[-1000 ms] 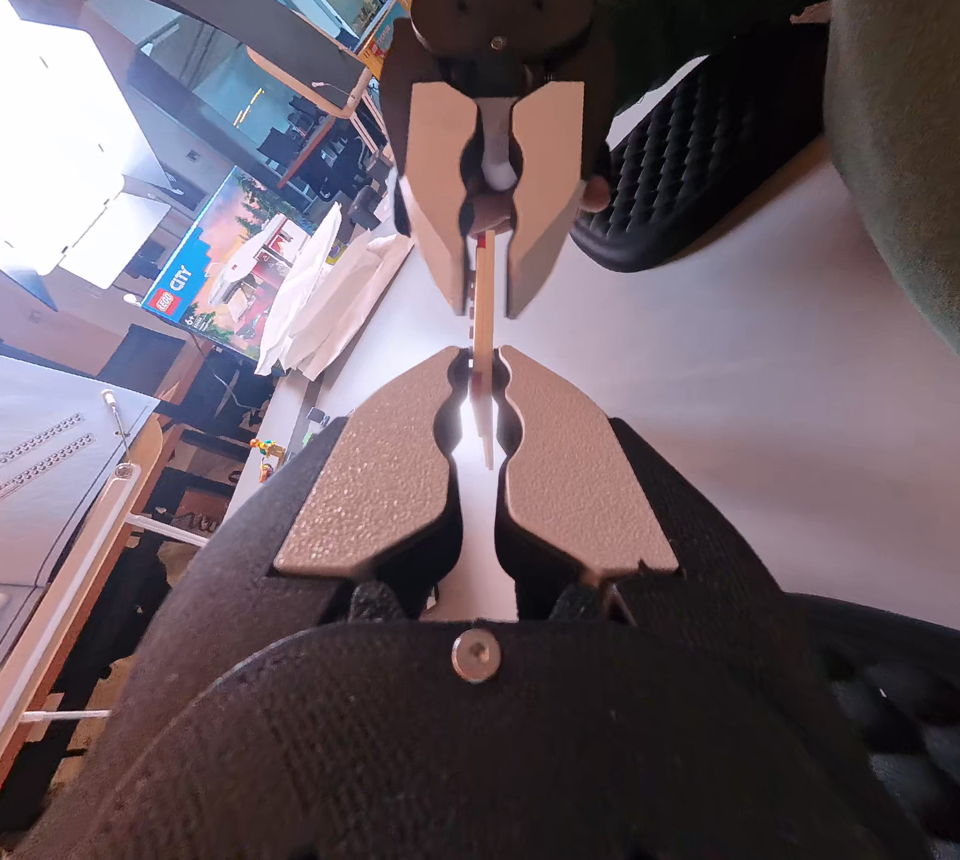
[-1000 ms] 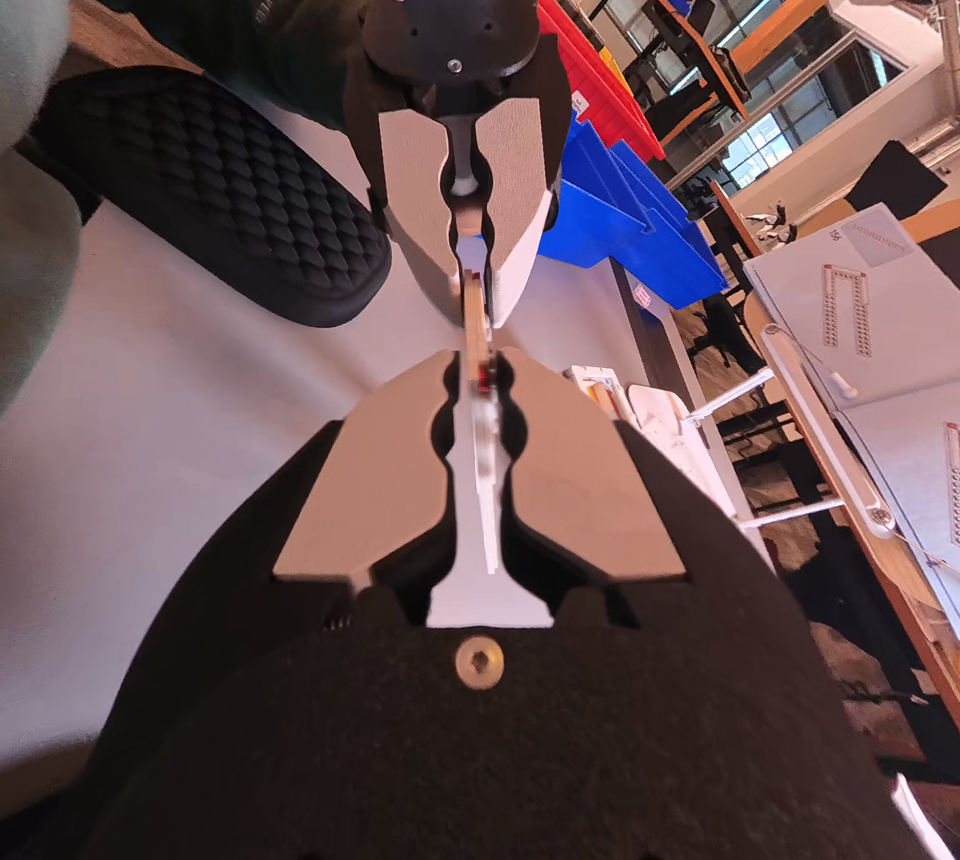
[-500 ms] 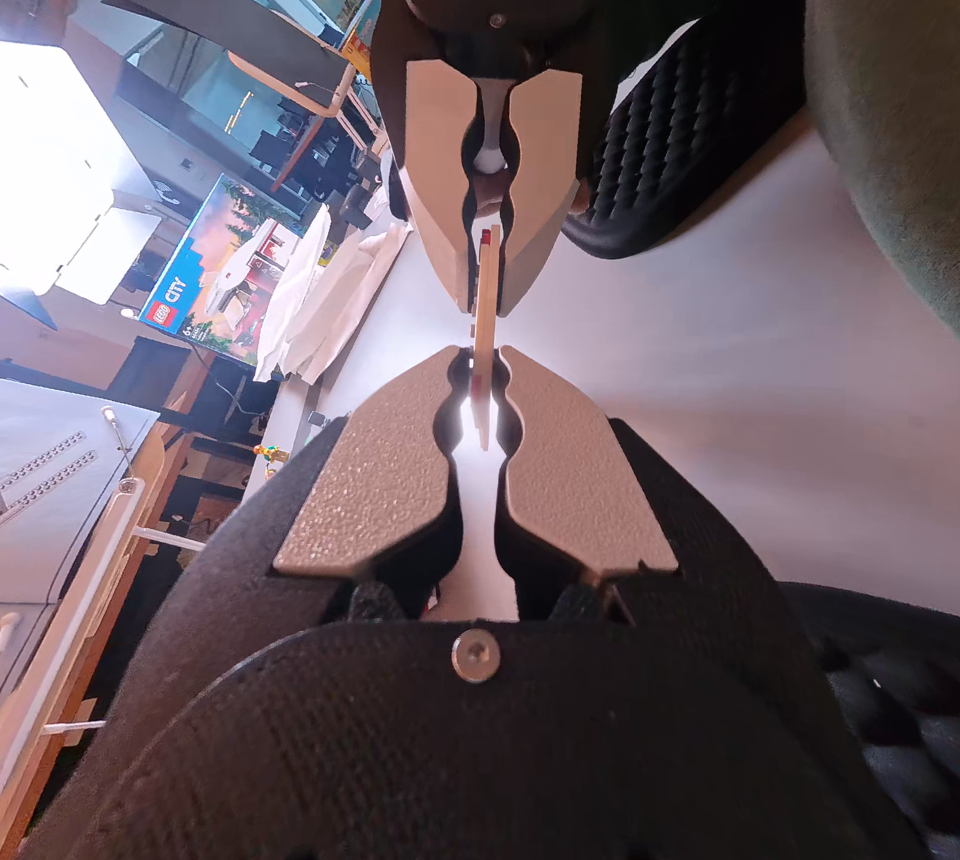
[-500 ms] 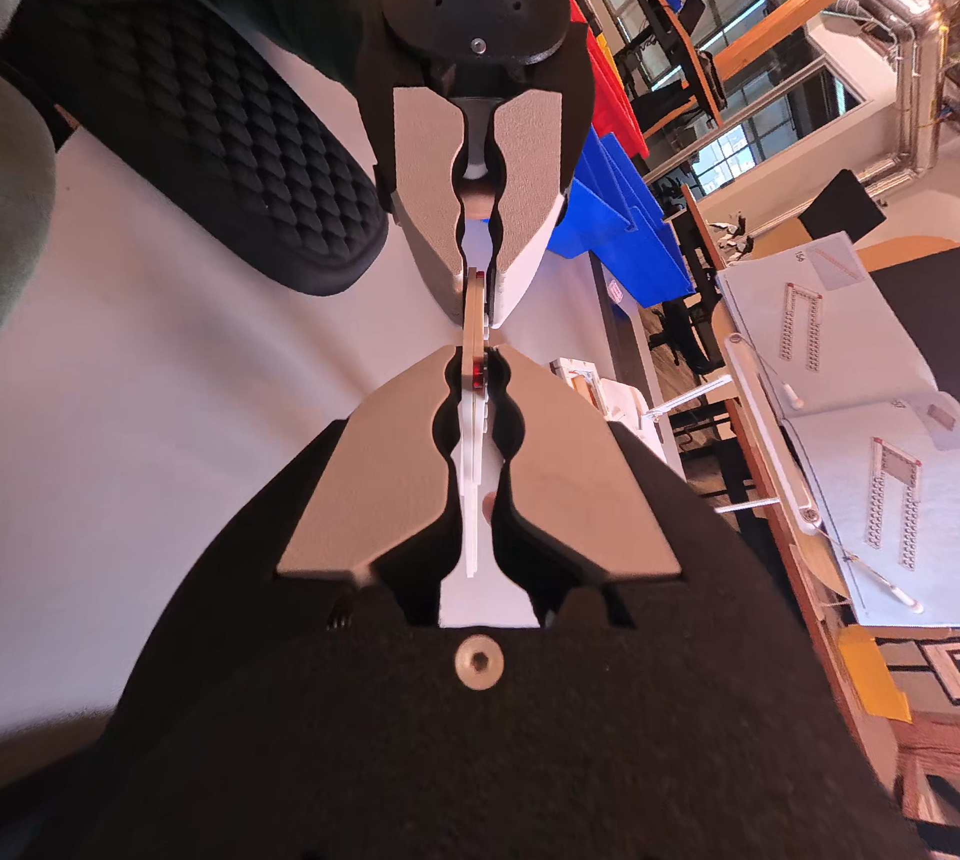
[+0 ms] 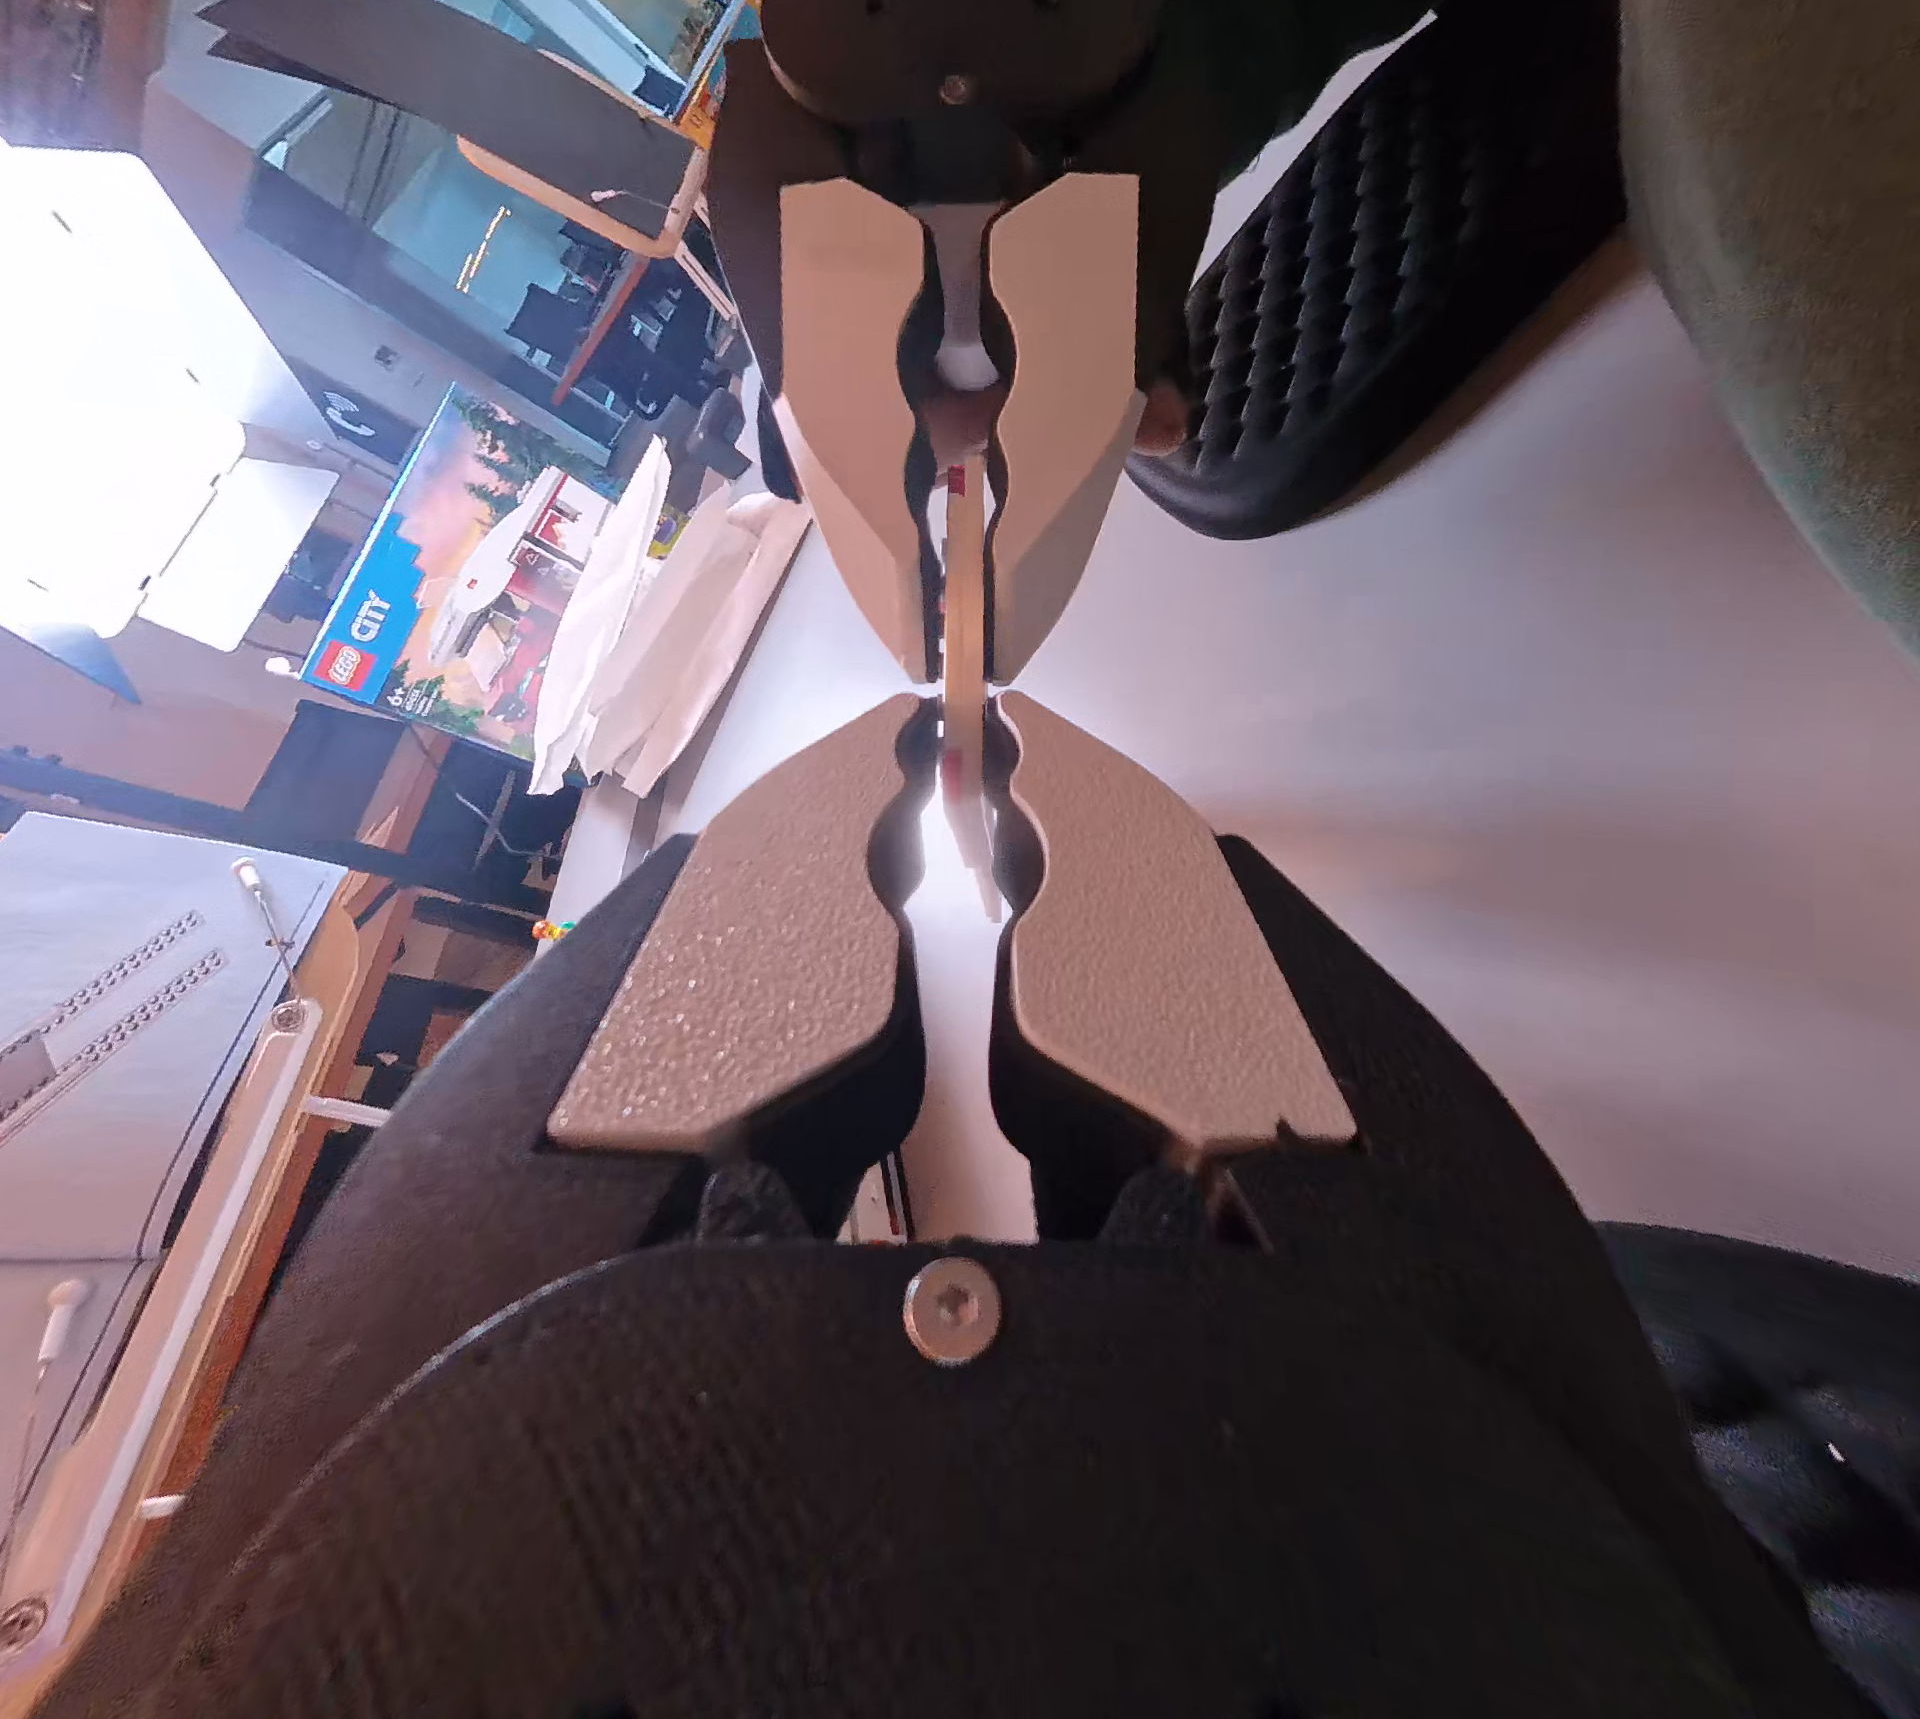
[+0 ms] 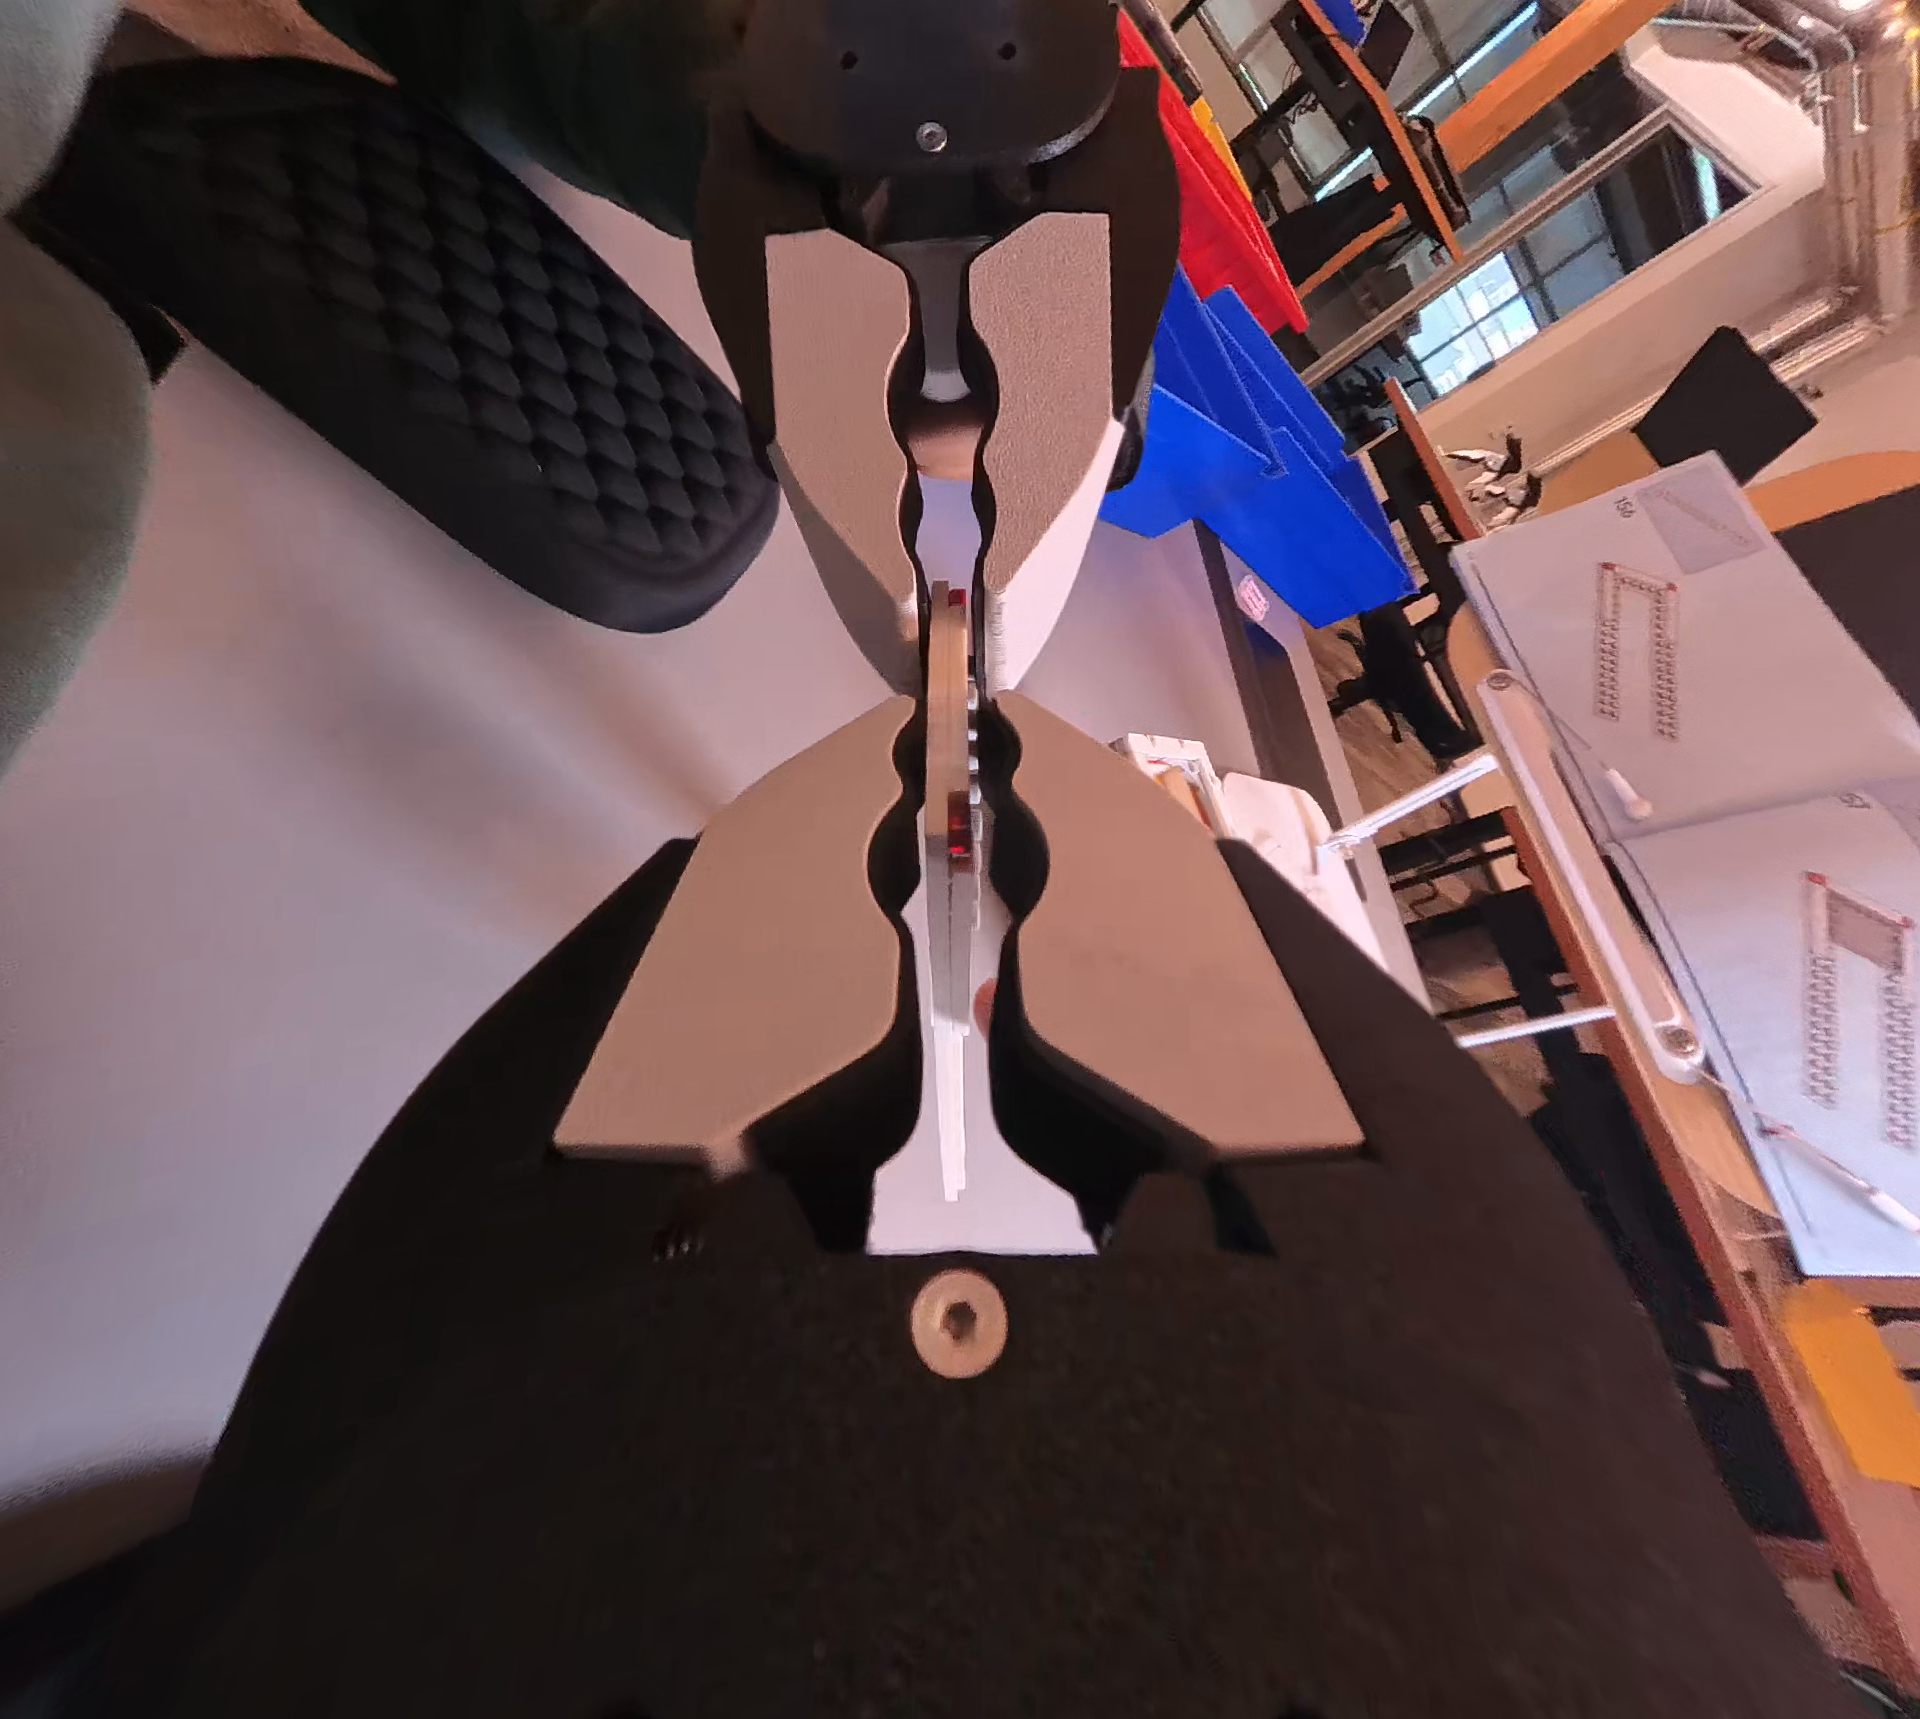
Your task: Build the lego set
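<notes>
A thin tan and white brick plate with small red pieces [image 5: 964,589] is seen edge-on above the white table [image 5: 1455,786]. My left gripper [image 5: 961,719] is shut on its near end. My right gripper [image 5: 961,667] faces it, almost tip to tip, and is shut on the far end. In the right wrist view the plate [image 6: 943,713] runs back between my right gripper's pads [image 6: 951,713], with white plates trailing toward the camera. Its far end sits between the pads of the left gripper [image 6: 951,682].
A black mesh cushion [image 5: 1382,298] lies on the table behind the grippers and also shows in the right wrist view [image 6: 416,360]. A toy box [image 5: 457,568] and white bags [image 5: 644,620] stand at the table's far side. Blue bins [image 6: 1268,506] and an open booklet [image 6: 1714,786] are off to the right. Less than 4 cm separates the two grippers' tips.
The two grippers have moved toward each other along the plate until their tips almost meet. My right gripper's jaws have narrowed onto the plate. The left grasp is unchanged.
</notes>
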Tool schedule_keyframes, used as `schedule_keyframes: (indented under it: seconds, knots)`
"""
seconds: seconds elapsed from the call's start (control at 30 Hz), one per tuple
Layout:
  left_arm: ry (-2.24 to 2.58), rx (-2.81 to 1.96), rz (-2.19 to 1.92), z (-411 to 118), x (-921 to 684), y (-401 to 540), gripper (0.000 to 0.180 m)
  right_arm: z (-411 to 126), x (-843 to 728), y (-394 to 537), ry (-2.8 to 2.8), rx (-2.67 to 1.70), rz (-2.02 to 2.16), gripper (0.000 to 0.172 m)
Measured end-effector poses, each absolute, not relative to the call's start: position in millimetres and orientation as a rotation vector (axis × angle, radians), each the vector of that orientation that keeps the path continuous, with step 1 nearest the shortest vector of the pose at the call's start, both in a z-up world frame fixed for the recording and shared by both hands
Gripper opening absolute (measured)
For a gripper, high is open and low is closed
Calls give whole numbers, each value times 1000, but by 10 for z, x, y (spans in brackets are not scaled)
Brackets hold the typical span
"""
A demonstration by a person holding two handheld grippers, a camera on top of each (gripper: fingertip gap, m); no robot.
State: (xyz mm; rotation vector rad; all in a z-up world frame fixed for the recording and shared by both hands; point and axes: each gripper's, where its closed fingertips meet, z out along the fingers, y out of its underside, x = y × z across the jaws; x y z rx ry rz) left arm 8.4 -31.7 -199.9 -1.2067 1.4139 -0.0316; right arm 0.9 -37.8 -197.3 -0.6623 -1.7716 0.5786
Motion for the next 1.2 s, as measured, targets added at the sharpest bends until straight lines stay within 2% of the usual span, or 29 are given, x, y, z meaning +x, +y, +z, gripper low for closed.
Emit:
schedule_keyframes:
  seconds: [0.4,0.5,0.53,0.63,0.83,0.87,1.0,1.2]
  knots:
    - [1382,-1186,-15,-2005,72,-306,9,-1970,6,-374,-1724,-625,502,8]
    - [1349,-1141,49,-1930,27,-289,8,-1895,76,-233,-1692,-681,508,36]
    - [1341,-1131,56,-1912,12,-296,8,-1897,120,-158,-1683,-703,508,39]
    - [1336,-1124,29,-1899,7,-334,8,-1979,210,17,-1669,-744,462,36]
    - [1296,-1141,-17,-1908,6,-298,9,-2135,184,21,-1699,-714,388,7]
    - [1272,-1187,-43,-1936,-28,-252,10,-2156,182,48,-1703,-723,367,6]
    - [1057,-1461,-295,-2054,-230,-63,35,-2211,207,292,-1666,-740,143,6]
    - [785,-1907,-653,-2461,-228,144,71,-2642,190,575,-1769,-782,-263,6]
